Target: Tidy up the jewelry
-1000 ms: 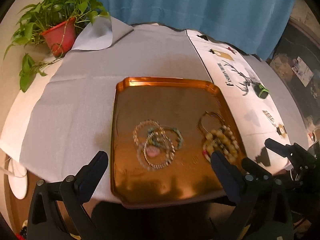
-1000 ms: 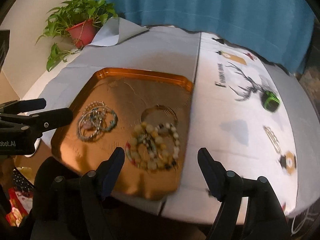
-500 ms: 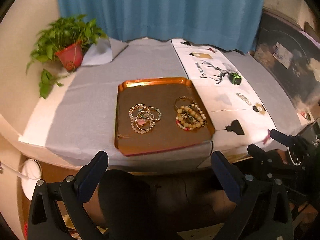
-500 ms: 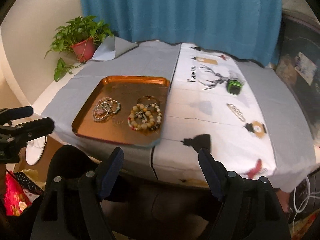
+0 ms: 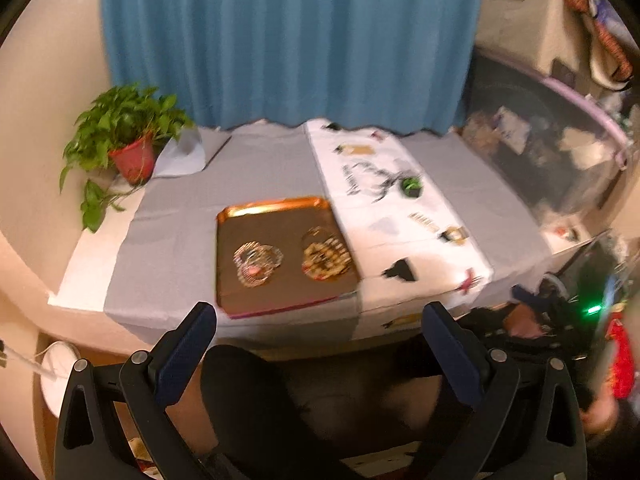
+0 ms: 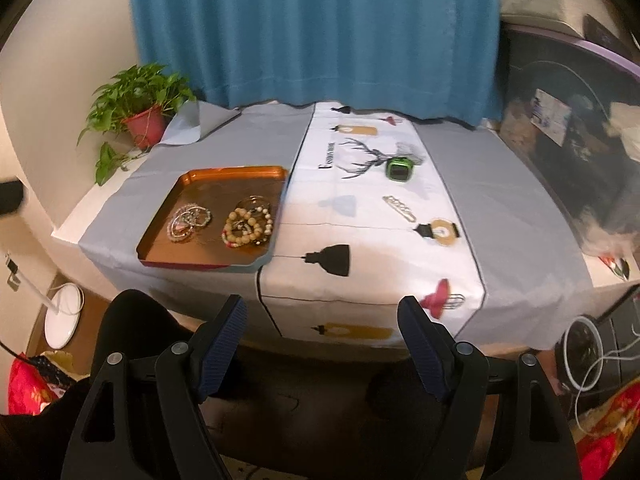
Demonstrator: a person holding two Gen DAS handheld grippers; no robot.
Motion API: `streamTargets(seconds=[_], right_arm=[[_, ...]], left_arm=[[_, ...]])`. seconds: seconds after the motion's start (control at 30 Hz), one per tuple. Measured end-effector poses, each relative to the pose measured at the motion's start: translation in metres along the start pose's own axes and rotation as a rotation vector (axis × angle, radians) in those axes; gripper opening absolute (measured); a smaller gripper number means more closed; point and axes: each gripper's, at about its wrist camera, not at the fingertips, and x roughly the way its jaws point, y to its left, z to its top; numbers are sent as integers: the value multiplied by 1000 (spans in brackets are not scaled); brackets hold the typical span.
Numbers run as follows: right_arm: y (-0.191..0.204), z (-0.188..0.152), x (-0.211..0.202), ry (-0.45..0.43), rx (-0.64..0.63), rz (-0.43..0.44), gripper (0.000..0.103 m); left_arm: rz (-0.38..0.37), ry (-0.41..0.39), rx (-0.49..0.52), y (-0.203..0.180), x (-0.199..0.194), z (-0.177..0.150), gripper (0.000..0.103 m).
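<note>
A copper tray sits near the table's front edge. In it lie a pile of thin bracelets on the left and a pile of chunky bead bracelets on the right. On the white runner lie a green watch and a silver chain bracelet. My left gripper and my right gripper both hang open and empty, well back from the table, over the person's dark-clothed legs.
A potted plant stands at the table's far left corner in front of a blue curtain. A grey cloth with the printed runner covers the table. Dark cluttered furniture stands to the right; a white round object lies on the floor at left.
Both grippers have pulled back and up from right over the tray to well clear of the table's front edge. The jewelry in the tray has not moved.
</note>
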Motion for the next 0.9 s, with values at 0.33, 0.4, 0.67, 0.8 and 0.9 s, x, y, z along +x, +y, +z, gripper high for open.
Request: streamTargets(seconds=[0.33, 0.4, 0.67, 0.8, 0.9], right_arm=[[-31, 10, -12, -19, 62, -61, 79], [-34, 11, -9, -12, 71, -67, 79], [-37, 15, 4, 5, 80, -74, 80], [-41, 16, 13, 18, 83, -77, 80], [-44, 16, 18, 27, 90, -83, 80]], left_arm=[[-154, -167, -19, -17, -92, 43, 102], [-163, -203, -12, -19, -103, 49, 102], [-212, -191, 59, -40, -105, 57, 102], [-237, -184, 87, -47, -102, 58, 102], [-238, -178, 83, -46, -97, 61, 102]])
